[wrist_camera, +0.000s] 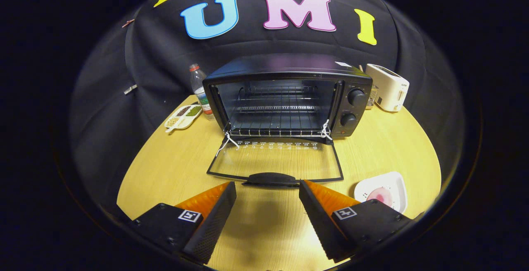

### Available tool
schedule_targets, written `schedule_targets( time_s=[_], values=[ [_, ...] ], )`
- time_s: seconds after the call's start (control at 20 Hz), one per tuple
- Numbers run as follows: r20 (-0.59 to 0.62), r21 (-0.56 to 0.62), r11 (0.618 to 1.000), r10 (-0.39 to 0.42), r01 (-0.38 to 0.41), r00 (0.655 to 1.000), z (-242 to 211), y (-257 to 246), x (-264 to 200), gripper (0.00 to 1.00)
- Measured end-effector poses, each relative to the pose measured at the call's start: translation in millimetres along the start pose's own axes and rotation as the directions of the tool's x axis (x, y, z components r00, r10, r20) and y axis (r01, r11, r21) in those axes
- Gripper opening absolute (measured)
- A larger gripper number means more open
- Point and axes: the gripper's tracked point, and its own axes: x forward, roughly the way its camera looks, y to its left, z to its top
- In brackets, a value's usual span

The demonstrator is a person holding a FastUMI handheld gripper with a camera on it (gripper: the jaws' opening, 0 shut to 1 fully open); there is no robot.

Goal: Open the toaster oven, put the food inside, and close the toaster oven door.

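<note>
So the fingers are spread wide apart with nothing between them, just hovering over the wooden worktop. Right ahead of the tips is the handle of the glass door, which is dropped fully open and lying flat. Beyond that sits the toaster oven, wire rack inside. The food, something pink, is on a white plate just beside the right finger. Further back: a bottle and a divided snack tray left of the oven, a white toaster on its right.

Bottle, divided snack tray, white toaster.
</note>
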Motion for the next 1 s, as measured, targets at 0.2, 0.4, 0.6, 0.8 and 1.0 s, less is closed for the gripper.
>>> schedule_targets(
  time_s=[0.2,0.4,0.6,0.8,1.0],
  values=[
    [0.041,0.066,0.992,0.104,-0.107,0.994,20.5,-38.7,-49.8,0.98],
    [-0.04,0.19,0.981,0.047,-0.039,0.998,12.0,-143.5,-73.9,0.97],
    [-0.173,0.158,0.983,-0.069,0.097,0.982,-16.7,-249.1,-71.3,0.96],
    [-0.29,0.078,0.989,-0.097,0.124,0.952,-46.1,-296.3,-42.7,0.94],
    [-0.377,0.012,0.994,-0.099,0.112,0.921,-66.3,-313.5,-17.9,0.85]
  ],
)
